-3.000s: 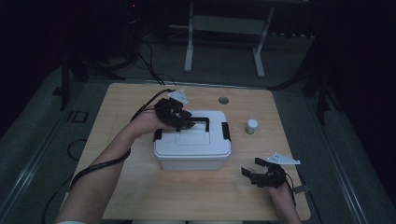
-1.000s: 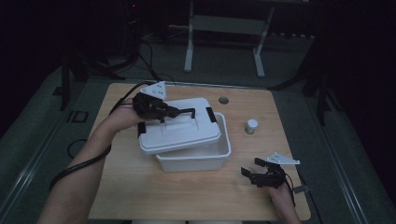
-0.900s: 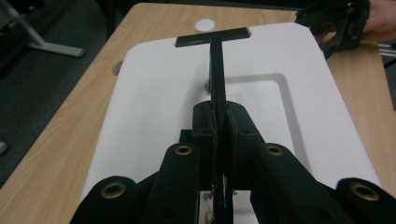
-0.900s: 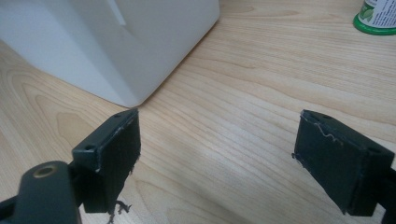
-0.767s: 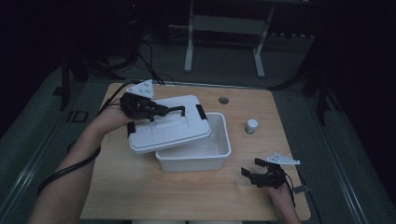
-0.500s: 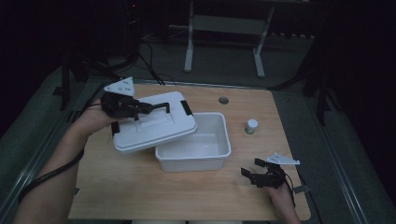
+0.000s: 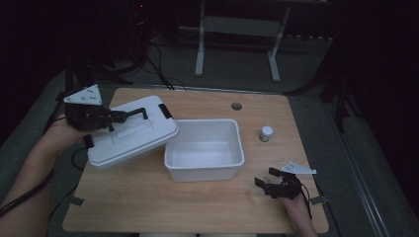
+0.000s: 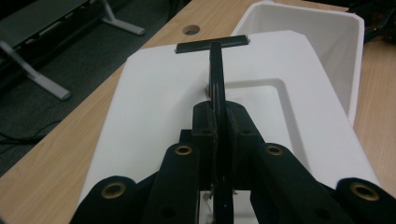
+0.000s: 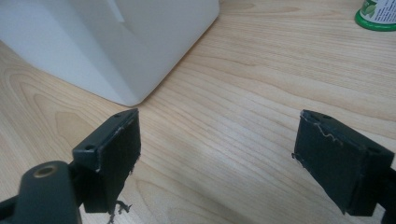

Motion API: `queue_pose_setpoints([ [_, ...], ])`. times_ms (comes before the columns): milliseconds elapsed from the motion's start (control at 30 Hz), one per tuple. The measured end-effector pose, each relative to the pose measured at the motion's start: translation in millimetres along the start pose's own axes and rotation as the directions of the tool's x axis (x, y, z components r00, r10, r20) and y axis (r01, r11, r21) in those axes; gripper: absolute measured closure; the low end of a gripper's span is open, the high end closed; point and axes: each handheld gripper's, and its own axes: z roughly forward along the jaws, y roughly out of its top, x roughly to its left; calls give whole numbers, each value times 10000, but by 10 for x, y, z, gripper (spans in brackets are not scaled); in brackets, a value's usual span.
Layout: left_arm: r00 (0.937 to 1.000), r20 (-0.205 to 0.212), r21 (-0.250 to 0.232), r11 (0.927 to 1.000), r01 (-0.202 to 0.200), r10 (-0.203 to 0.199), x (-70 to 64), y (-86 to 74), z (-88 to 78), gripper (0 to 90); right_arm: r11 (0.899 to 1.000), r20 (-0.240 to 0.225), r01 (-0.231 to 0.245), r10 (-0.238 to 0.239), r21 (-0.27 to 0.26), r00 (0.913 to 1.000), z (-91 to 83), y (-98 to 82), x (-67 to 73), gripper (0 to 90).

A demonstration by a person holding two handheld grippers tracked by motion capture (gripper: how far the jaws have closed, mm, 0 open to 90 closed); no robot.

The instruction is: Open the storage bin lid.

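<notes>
A white lid [image 7: 132, 137] with a black handle [image 7: 129, 115] hangs tilted over the table's left side, its right edge beside the open white box [image 7: 204, 148]. My left gripper [image 7: 114, 117] is shut on that handle; in the left gripper view the handle [image 8: 216, 70] runs out from between the closed pads over the lid [image 8: 159, 98], and the box [image 8: 322, 32] lies beyond. My right gripper [image 7: 264, 183] rests near the front right of the table, open, with bare wood between its pads [image 9: 116, 149]. The box's corner [image 9: 116, 51] lies just ahead of it.
A small bottle with a white cap [image 7: 266, 133] stands right of the box; its green base [image 9: 380, 14] shows in the right gripper view. A round hole [image 7: 236, 105] sits in the wooden table [image 7: 197, 207] near its far edge. A metal stand's legs [image 7: 237, 44] are behind the table.
The left gripper has lifted the lid off the box and carried it leftward, clear of the opening. The right gripper has stayed in place.
</notes>
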Motion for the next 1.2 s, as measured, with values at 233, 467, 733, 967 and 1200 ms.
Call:
queue_pose_setpoints([
  [233,9976,-491,195,9985,506,-496,52,-322,-210,835,10000,6,-36,36,-32,10000,-1,-6,0,145],
  [467,9919,-615,306,9931,1130,-1109,29,-713,-102,835,10000,17,-29,29,-3,10000,0,5,15,145],
  [733,9871,-515,755,9850,1551,-1514,24,-1034,127,835,10000,19,31,-31,26,10000,2,2,19,145],
  [967,9810,-286,699,9786,1935,-1919,1,-1234,355,835,10000,8,37,-37,10,10000,-2,0,20,145],
  [1200,9781,62,868,9746,2066,-2079,-28,-1333,571,835,10000,10,58,-58,-3,10000,-6,0,22,145],
])
